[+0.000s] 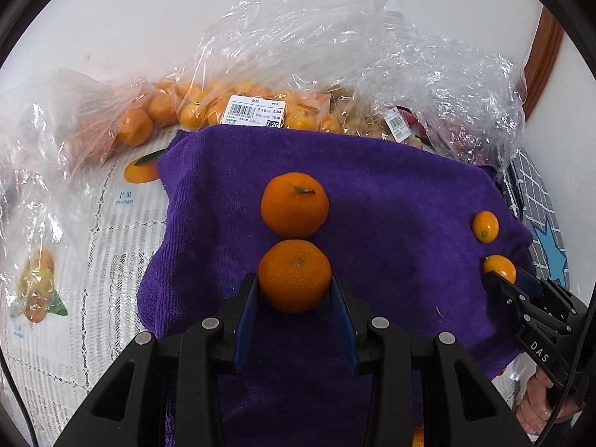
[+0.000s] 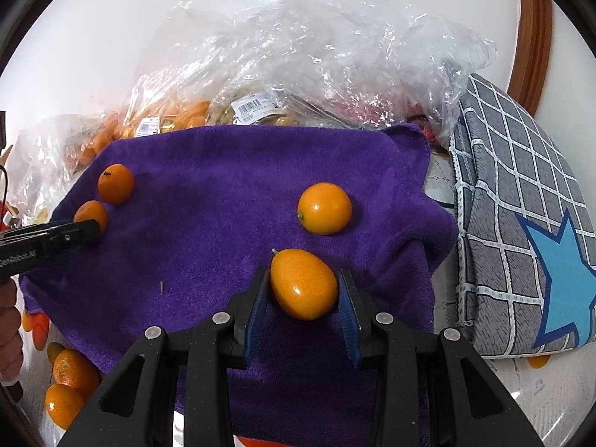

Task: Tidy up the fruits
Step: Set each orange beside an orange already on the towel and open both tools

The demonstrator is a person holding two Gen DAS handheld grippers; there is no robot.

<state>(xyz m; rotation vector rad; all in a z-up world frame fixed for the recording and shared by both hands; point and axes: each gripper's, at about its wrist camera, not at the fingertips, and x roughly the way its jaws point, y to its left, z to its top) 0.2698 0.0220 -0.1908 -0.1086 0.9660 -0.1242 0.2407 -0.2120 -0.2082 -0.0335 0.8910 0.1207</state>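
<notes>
Purple towel [image 1: 372,193] spread over the tabletop, bearing four fruits: two mandarins and two kumquats. Near mandarin [image 1: 294,275] pinched between the left gripper [image 1: 294,290] fingers, touching the far mandarin [image 1: 294,204] at 12 o'clock. Near kumquat [image 2: 303,284] between the right gripper [image 2: 302,290] fingers, spread with a gap showing on the right side; far kumquat [image 2: 325,208] apart at 1 o'clock. Clear plastic bags [image 1: 335,56] of more fruit heaped past the towel's far edge. Grey checked cushion [image 2: 521,223] at 3 o'clock.

Left claw [image 1: 294,290] clamped; right claw [image 2: 303,290] seemingly loose
</notes>
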